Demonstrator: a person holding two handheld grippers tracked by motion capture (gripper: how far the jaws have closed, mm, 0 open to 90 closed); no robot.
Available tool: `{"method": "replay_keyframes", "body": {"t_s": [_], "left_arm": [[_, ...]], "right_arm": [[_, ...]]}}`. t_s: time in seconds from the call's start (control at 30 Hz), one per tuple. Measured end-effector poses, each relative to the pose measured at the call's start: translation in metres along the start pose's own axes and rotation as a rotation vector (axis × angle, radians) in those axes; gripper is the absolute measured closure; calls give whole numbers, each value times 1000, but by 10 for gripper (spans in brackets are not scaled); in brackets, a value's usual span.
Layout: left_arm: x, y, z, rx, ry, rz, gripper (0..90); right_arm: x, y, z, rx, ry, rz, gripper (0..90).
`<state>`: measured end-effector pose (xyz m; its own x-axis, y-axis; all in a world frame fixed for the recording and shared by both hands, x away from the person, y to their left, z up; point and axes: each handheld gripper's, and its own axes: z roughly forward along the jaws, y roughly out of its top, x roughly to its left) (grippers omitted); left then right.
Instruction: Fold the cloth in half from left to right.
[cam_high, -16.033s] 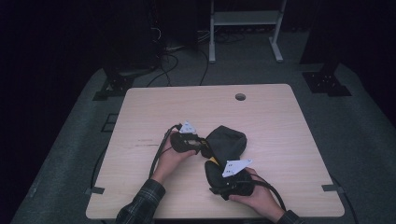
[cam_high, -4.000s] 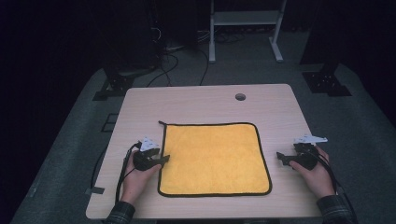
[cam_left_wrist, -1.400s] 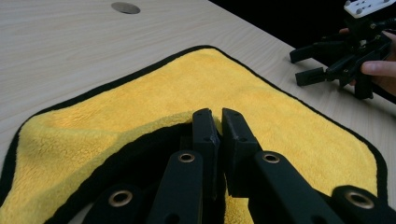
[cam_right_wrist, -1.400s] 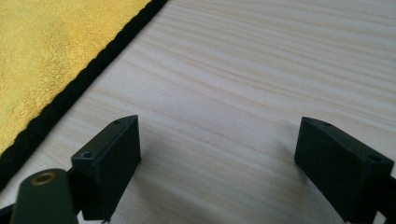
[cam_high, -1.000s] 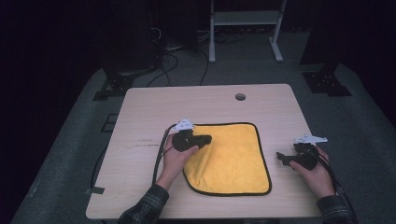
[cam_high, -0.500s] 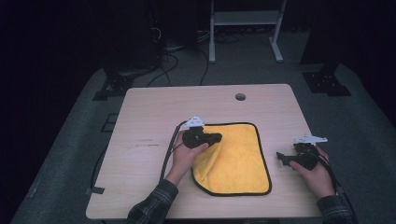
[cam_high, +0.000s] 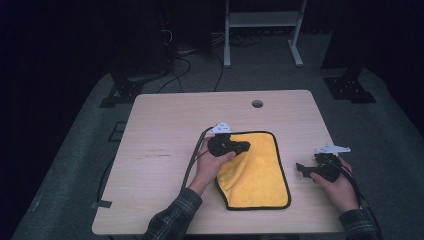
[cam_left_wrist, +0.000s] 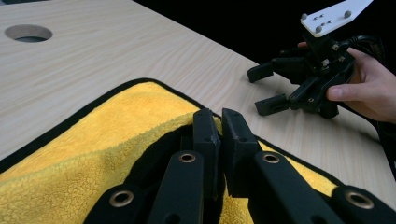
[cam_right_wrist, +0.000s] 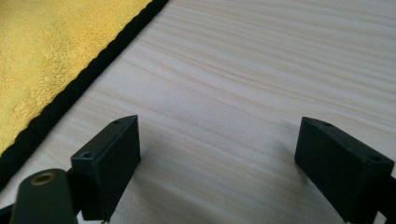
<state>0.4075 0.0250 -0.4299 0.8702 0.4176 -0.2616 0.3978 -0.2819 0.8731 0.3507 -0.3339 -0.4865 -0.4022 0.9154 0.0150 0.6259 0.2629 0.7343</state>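
Cloth (cam_high: 257, 172), yellow with a black hem, lay right of centre on the table (cam_high: 165, 130), its left part folded over. I had the left gripper (cam_high: 244, 146) clamped tight on the lifted edge at the cloth's far left. My right gripper (cam_high: 301, 169) rested on bare wood just right of the cloth, jaws spread wide, gripping nothing.
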Motion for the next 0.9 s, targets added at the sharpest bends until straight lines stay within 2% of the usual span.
{"method": "replay_keyframes", "body": {"t_s": [0.2, 0.47, 0.9], "left_arm": [[-6, 4, 14, 11, -13, 18, 846], [-13, 6, 37, 20, -46, 10, 846], [-20, 5, 75, 90, -81, 17, 845]], "right_arm": [[0, 0, 0, 0, 1, -1, 131], [0, 0, 0, 1, 4, -3, 131], [-1, 1, 0, 1, 6, -5, 131]]}}
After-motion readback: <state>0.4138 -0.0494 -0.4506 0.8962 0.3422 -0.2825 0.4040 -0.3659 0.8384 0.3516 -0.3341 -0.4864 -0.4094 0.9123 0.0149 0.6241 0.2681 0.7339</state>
